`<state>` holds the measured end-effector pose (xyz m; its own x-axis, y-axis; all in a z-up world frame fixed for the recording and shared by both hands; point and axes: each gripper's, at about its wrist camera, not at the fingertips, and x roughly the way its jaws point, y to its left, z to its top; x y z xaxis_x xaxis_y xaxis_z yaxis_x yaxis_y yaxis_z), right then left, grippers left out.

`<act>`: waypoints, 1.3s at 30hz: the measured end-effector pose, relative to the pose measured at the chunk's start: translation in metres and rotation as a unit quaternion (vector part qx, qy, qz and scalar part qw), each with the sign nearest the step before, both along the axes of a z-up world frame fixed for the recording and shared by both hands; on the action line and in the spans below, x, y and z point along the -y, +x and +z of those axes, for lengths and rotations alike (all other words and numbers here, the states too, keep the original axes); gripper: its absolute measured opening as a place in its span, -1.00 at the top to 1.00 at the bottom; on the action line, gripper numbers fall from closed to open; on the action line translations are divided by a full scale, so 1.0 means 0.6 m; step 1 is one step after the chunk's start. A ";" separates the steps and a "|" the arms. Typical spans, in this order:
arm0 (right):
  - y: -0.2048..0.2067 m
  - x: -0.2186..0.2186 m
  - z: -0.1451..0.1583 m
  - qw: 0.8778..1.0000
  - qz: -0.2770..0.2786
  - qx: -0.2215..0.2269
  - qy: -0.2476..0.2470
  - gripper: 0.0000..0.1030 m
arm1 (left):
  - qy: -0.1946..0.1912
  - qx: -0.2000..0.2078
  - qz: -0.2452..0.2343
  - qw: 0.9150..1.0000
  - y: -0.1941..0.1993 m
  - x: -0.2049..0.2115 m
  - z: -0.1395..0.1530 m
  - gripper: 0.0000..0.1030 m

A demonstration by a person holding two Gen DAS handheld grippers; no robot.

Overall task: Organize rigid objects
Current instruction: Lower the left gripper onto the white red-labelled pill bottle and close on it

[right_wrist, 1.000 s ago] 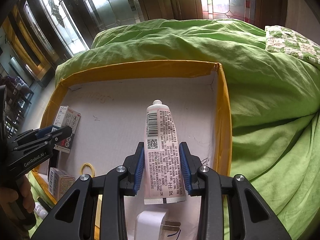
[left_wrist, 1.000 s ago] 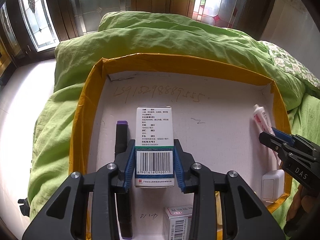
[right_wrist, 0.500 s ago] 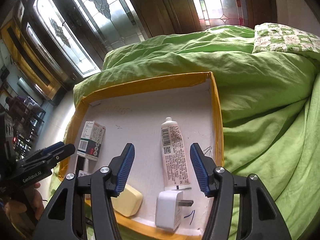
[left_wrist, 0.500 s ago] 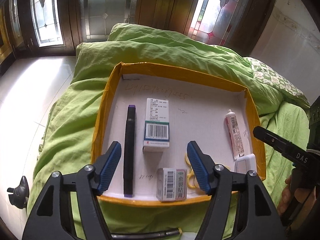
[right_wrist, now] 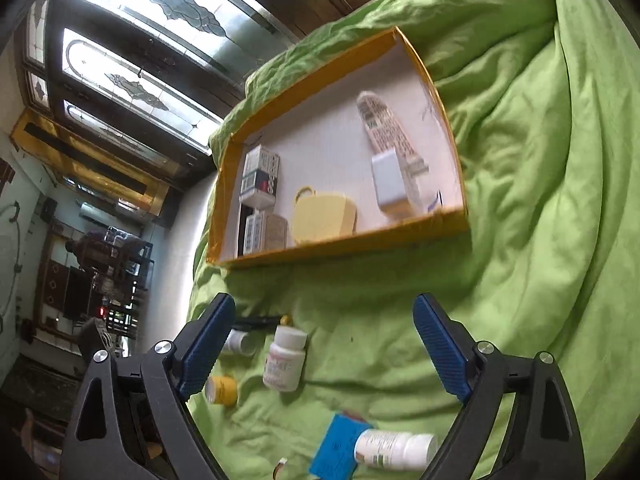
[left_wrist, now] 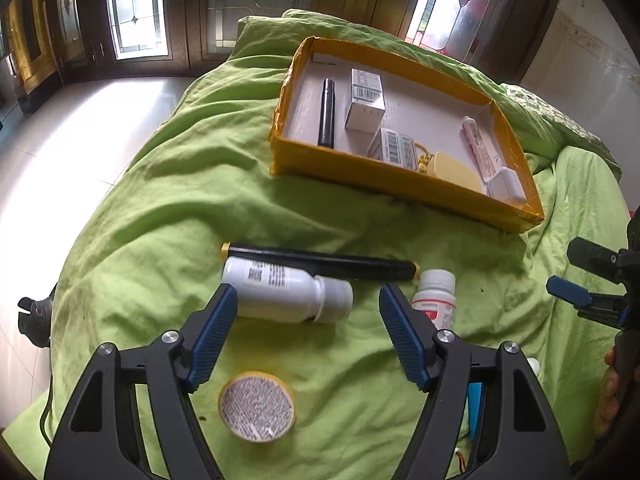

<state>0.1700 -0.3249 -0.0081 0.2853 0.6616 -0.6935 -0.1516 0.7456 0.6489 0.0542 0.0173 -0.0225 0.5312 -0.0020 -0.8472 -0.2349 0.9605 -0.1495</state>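
White plastic bottle [left_wrist: 286, 294], lying on its side on the quilt just short of the yellow-rimmed tray [left_wrist: 404, 188], is judged light, rigid and slippery, best gripped mid-body by the left gripper [left_wrist: 306, 334], whose jaws, like the right gripper [right_wrist: 320, 346], have just been opening, empty.

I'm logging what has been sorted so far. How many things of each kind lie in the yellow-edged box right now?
Cartons: 2, a tall carton and a small carton
Black marker: 1
Tube: 1
White charger plug: 1
Yellow case: 1
Yellow loop: 1
Total: 7
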 end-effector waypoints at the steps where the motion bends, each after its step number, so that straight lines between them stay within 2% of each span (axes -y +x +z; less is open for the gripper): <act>1: -0.009 0.000 -0.012 1.000 0.006 -0.015 0.002 -0.71 | -0.002 -0.005 0.001 1.000 -0.005 0.001 -0.003 -0.42; 4: -0.035 0.002 -0.030 0.999 0.018 -0.033 0.002 -0.73 | -0.011 -0.005 0.010 1.000 -0.015 0.000 0.001 -0.42; 7: -0.047 0.005 -0.027 0.999 0.017 -0.028 -0.004 -0.84 | -0.005 -0.001 0.020 1.000 -0.028 -0.003 0.005 -0.42; 12: -0.070 0.013 -0.023 1.000 0.011 -0.009 -0.024 -0.86 | 0.000 -0.010 0.023 1.000 -0.040 -0.002 -0.003 -0.42; 17: -0.083 0.017 -0.019 0.999 0.013 0.002 -0.043 -0.86 | 0.012 -0.015 -0.003 1.000 -0.036 0.017 -0.006 -0.42; 22: -0.083 0.021 -0.028 0.999 0.011 -0.009 -0.044 -0.86 | 0.003 -0.010 -0.031 0.999 -0.034 0.036 -0.001 -0.42; 29: -0.085 0.026 -0.025 0.998 0.000 -0.004 -0.055 -0.85 | 0.021 -0.016 -0.105 0.994 0.016 0.130 0.002 -0.41; 33: -0.084 0.034 -0.024 0.998 -0.012 0.000 -0.063 -0.85 | 0.044 -0.030 -0.131 0.990 0.052 0.176 -0.014 -0.29; 36: -0.084 0.032 -0.026 0.998 -0.009 0.000 -0.068 -0.85 | 0.058 -0.051 -0.135 0.988 0.075 0.188 -0.034 -0.07; 37: -0.084 0.031 -0.026 0.998 -0.006 0.000 -0.069 -0.85 | 0.058 -0.059 -0.131 0.988 0.081 0.184 -0.041 0.07; 38: -0.083 0.029 -0.027 0.998 -0.004 0.000 -0.070 -0.85 | 0.055 -0.067 -0.126 0.988 0.085 0.180 -0.047 0.30; 39: -0.083 0.027 -0.027 0.997 -0.001 0.000 -0.072 -0.85 | 0.053 -0.071 -0.122 0.989 0.086 0.174 -0.051 0.34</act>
